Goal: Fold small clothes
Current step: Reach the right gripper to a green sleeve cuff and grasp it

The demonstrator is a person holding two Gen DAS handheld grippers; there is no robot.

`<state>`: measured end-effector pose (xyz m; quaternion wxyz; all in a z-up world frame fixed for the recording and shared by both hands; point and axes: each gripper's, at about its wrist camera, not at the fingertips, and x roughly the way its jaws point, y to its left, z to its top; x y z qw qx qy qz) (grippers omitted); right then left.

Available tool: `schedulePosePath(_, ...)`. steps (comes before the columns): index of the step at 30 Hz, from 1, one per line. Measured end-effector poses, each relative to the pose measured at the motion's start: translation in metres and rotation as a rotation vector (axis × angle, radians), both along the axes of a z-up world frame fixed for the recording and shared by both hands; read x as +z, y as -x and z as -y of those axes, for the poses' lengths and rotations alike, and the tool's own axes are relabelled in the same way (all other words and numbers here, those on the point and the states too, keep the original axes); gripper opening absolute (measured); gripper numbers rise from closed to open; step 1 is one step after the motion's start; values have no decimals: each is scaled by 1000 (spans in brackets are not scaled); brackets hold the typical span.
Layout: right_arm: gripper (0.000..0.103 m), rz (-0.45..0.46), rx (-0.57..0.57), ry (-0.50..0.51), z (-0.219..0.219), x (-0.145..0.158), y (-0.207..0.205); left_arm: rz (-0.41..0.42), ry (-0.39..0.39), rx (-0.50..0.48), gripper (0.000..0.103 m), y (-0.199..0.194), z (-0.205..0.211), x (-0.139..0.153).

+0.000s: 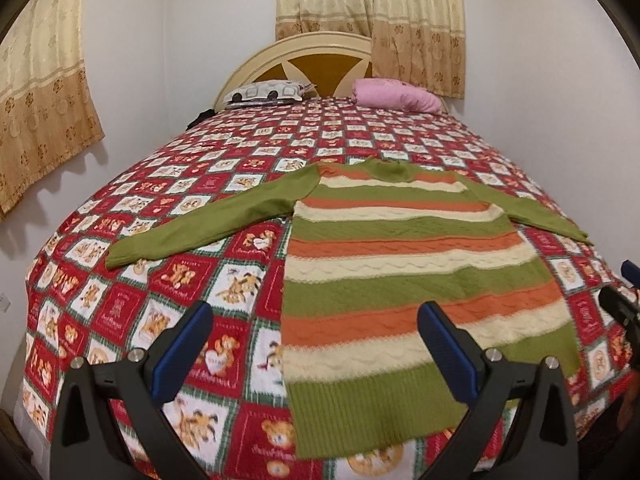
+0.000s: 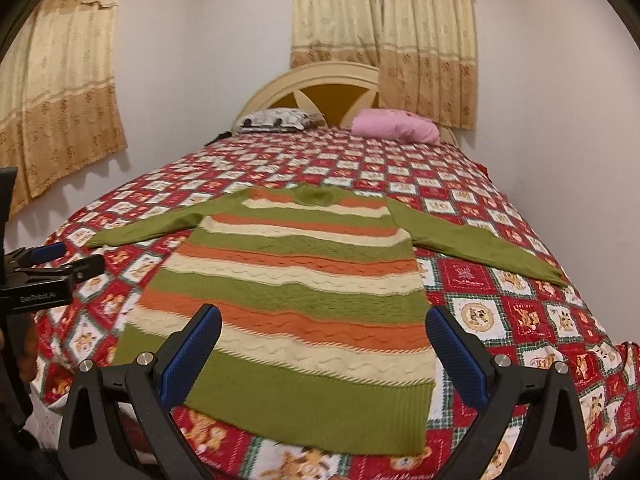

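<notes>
The left claw point(image 1: 314, 354) hangs released, fingers spread wide, with the hem of the striped sweater point(image 1: 404, 280) just past and between its tips, the near left corner of the hem nearest. The right claw point(image 2: 324, 350) is likewise released and grasps nothing; the same sweater point(image 2: 296, 300) lies flat on the bed point(image 2: 500, 308) directly ahead of it, hem nearest, neck farthest. Its green sleeves spread outward to either side beyond the claws. A pink pillow point(image 2: 394, 126) sits far ahead by the headboard point(image 2: 320, 88).
</notes>
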<state>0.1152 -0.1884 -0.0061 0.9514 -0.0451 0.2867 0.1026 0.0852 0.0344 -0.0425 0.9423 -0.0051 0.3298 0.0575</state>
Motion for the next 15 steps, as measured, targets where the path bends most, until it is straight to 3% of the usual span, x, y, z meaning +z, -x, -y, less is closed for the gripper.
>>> schedulePosePath(5,102,-52,-47,1,18,-12,-40,-28,-35,9,103,-34,-4,-10)
schedulePosePath(15,102,-142,-164,-15,70,-33,-120,-101,-28,11,103,-105,-7,-30)
